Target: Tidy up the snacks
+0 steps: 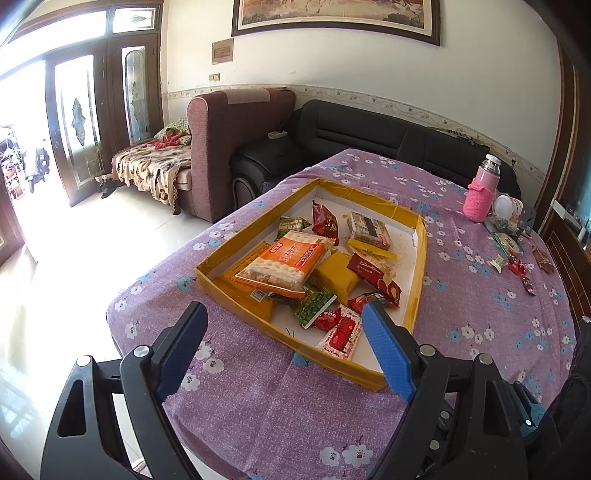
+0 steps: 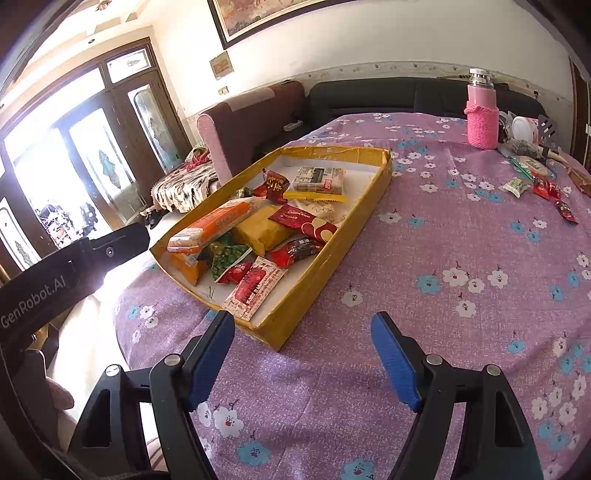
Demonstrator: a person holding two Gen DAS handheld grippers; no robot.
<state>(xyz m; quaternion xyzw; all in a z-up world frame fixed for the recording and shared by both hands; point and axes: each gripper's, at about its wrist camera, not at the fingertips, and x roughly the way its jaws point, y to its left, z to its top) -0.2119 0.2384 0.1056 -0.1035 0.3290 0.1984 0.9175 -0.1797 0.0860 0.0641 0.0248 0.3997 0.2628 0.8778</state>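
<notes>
Tray (image 2: 325,258) lengthwise, pointing away

Upper part of my left wrist view: a framed painting (image 1: 336,16) hangs on the white wall, with a small plaque (image 1: 222,51) below its left corner. At left I see glazed wooden doors (image 1: 86,122), brightly backlit. Centre left: a maroon sofa (image 1: 229,147) whose seat carries a floral blanket (image 1: 147,171); just right of it stands a black leather sofa (image 1: 369,136). A purple floral tablecloth (image 1: 295,406) fills the lower frame. At right on the cloth stands a pink bottle (image 1: 482,192) in a knitted sleeve. In my right wrist view the same bottle (image 2: 482,114) appears upper right.
</notes>
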